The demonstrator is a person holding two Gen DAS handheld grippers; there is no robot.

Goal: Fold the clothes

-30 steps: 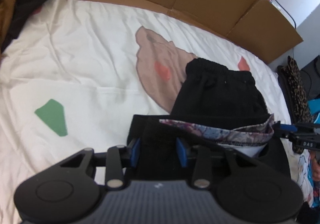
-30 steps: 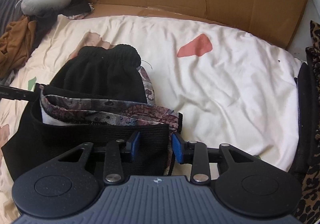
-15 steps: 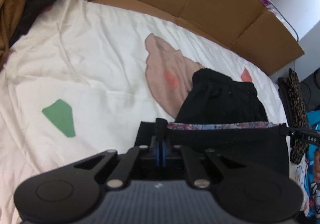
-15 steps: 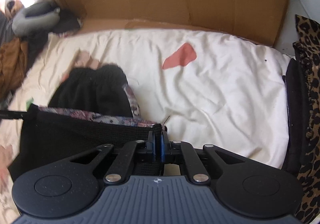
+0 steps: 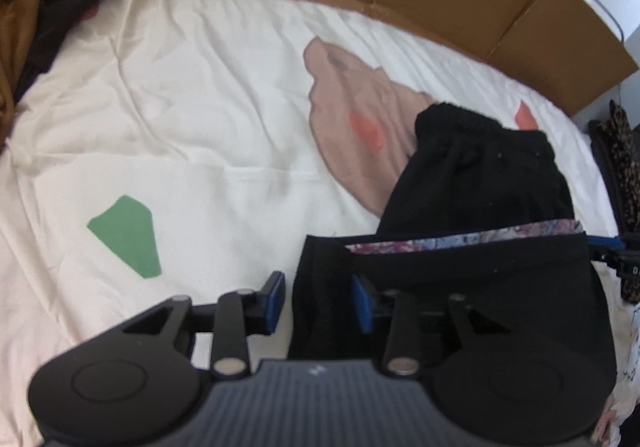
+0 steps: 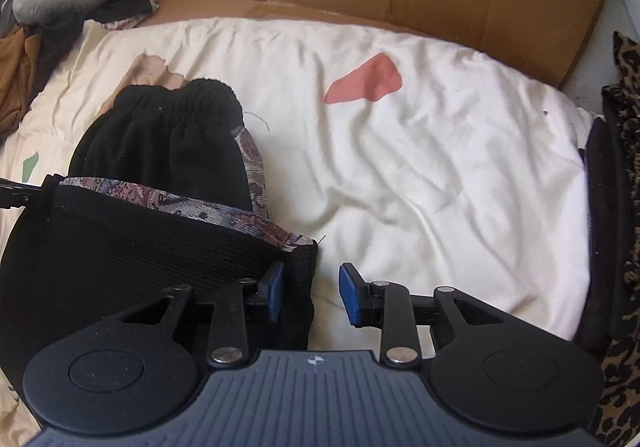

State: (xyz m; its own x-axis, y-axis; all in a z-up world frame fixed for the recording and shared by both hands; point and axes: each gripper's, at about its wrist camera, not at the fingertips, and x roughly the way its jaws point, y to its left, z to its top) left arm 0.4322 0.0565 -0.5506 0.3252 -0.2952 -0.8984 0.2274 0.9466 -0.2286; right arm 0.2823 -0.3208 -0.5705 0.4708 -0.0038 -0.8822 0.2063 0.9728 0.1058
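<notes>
Black garment (image 5: pixel 472 287) is lying folded on the white bed sheet (image 5: pixel 180 127) toward its right edge; the left claw (image 5: pixel 318 301) is gaping wide, straddling its left corner, gripping nothing. From the right wrist, the right claw (image 6: pixel 310 293) is spreading open astride the garment's (image 6: pixel 140 247) right corner, unclamped
</notes>
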